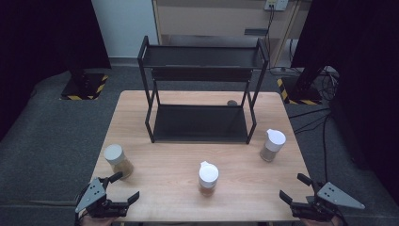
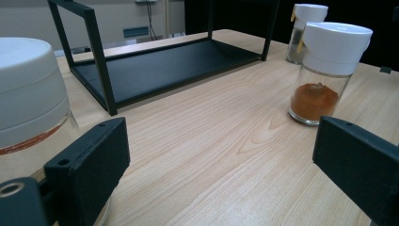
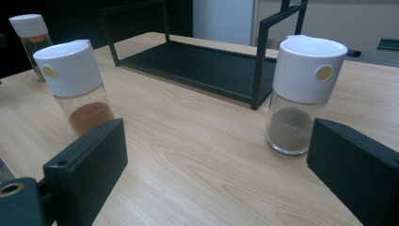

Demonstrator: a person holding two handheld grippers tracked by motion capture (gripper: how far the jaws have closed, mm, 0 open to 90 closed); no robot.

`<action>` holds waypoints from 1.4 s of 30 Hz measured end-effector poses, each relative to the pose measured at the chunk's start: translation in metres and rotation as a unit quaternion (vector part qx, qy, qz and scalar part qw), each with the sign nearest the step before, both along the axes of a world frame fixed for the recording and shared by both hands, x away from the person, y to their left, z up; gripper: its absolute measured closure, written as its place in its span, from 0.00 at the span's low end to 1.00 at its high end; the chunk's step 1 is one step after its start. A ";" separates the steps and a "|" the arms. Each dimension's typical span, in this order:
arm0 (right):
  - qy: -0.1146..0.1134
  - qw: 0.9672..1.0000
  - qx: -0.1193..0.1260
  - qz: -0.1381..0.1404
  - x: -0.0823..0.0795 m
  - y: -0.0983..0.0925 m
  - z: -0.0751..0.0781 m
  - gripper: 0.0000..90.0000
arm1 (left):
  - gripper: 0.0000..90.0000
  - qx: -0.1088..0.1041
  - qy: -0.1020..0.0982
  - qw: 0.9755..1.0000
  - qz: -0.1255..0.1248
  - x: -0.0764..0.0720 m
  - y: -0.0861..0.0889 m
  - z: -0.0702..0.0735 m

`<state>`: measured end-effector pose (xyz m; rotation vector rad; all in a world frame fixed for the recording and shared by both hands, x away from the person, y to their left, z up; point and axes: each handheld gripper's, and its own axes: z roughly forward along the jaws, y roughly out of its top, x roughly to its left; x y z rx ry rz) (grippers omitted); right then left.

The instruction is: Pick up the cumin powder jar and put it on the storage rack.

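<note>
- The left claw hangs at the near left corner of the table, its jaws spread wide with nothing between them.
- The right claw hangs at the near right corner, jaws just as wide apart and empty.
- Three spice jars stand upright on the table, all with white caps.
- The left jar stands just beyond the left claw; in the left gripper view it looms right beside the left-hand jaw, though I cannot tell whether they touch.
- The middle jar stands near the front edge, between the two claws and apart from both; it holds an orange-brown powder.
- The right jar stands toward the right edge, beyond the right claw and near the rack's front right leg; it holds a grey-brown powder.
- A black metal rack with two shelves stands at the far half of the table, both shelves bare.
- All jars stand in front of the rack, well apart from one another.
</note>
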<state>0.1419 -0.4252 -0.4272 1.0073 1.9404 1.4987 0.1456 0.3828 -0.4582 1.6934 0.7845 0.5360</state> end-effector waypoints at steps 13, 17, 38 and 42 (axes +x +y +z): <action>0.012 1.000 -0.003 -0.002 0.002 0.001 0.001 0.06 | 0.04 0.002 0.000 1.000 0.000 -0.001 0.000 0.000; 0.014 1.000 -0.007 -0.002 0.003 0.003 0.002 0.06 | 0.03 0.000 0.000 1.000 0.002 -0.002 0.000 0.001; 0.015 1.000 -0.008 -0.005 0.002 0.003 0.002 0.06 | 0.03 0.006 0.005 1.000 0.019 -0.012 -0.008 0.017; 0.015 1.000 -0.009 -0.005 0.002 0.003 0.002 0.06 | 0.03 0.008 0.005 1.000 0.024 -0.015 -0.007 0.021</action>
